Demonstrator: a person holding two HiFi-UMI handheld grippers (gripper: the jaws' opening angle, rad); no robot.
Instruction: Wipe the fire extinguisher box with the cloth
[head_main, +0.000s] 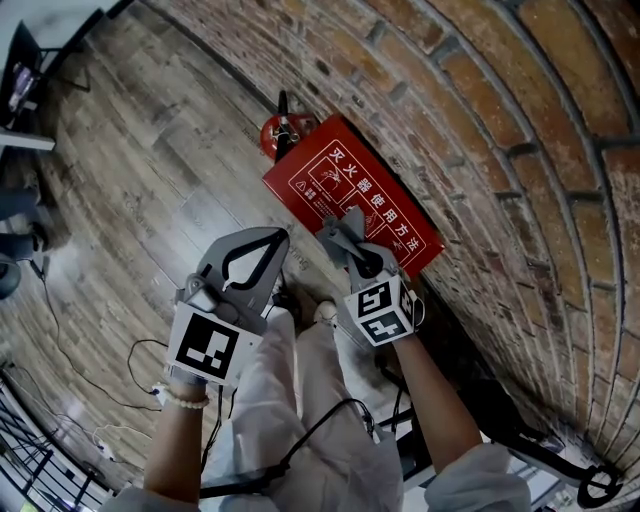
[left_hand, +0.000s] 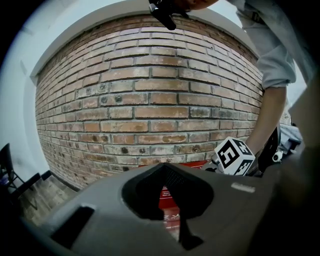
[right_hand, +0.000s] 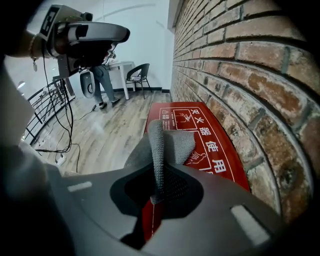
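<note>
- My right gripper (right_hand: 156, 172) was clenched on the grey cloth (right_hand: 176, 142). Its own view showed the cloth bunched over the lid of the red fire extinguisher box (right_hand: 214, 150).
- My left gripper (head_main: 262, 250) had its jaws together on nothing, above the wooden floor (head_main: 150, 150) beside the box.
- Only the head view showed the fire extinguisher (head_main: 285, 132) at the box's far end, by the brick wall (head_main: 480, 110).
- Only the right gripper view showed a chair (right_hand: 138, 75).
</note>
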